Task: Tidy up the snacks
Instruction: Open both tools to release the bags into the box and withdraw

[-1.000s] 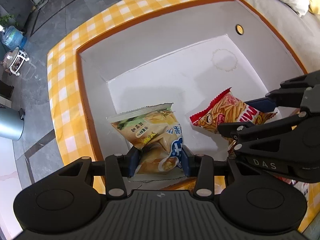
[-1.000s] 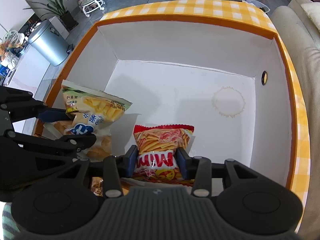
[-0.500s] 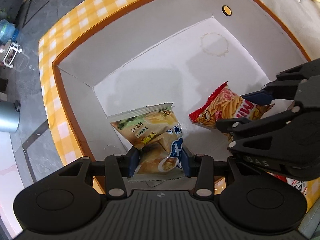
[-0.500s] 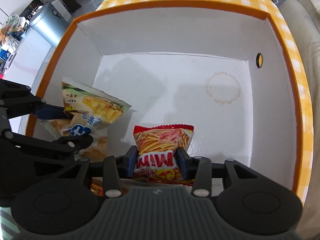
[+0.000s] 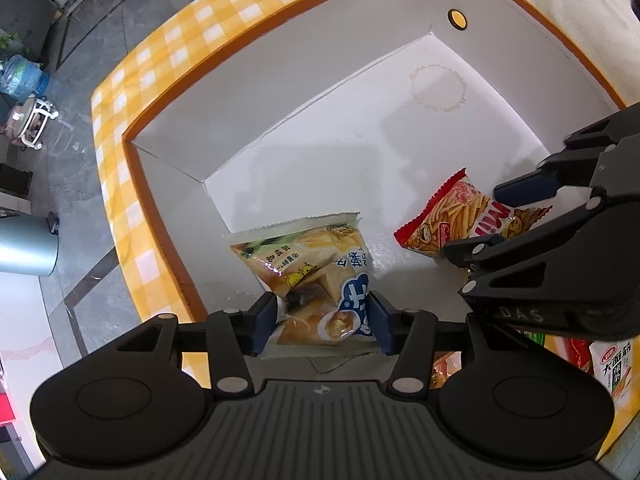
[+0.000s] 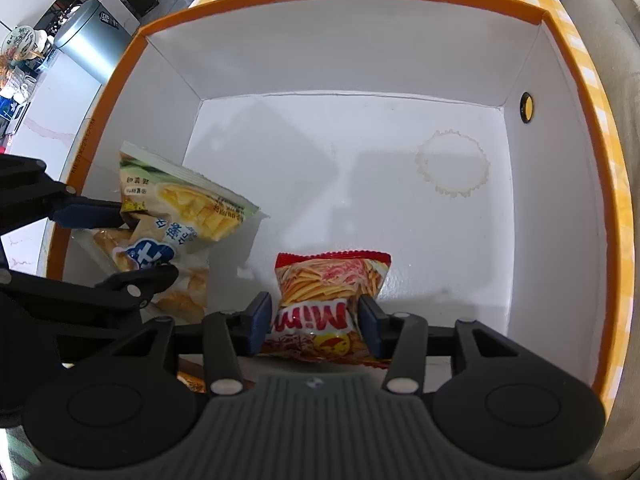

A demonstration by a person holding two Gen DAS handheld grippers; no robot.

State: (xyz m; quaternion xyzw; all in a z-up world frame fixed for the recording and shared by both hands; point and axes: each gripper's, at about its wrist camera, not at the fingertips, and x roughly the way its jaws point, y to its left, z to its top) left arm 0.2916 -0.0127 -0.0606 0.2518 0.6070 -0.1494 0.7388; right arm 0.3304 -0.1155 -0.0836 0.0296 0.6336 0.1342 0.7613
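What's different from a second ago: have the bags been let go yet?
Both grippers' jaws have just been opening. The left gripper has loosened around the yellow chip bag, the right gripper around the red fries bag; gaps now show beside each bag. Both bags sit lower in the white box. Neither bag has left the jaws.

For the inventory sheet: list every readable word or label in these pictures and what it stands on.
"Mimi": on the red snack bag between the right gripper fingers, seen upside down.
"DAS": on the right gripper's body in the left wrist view.
"大面筋": on a white packet outside the box.
Chinese print on the yellow-green snack bag: too distorted to read.
Small vertical print on the box rim: blurred.
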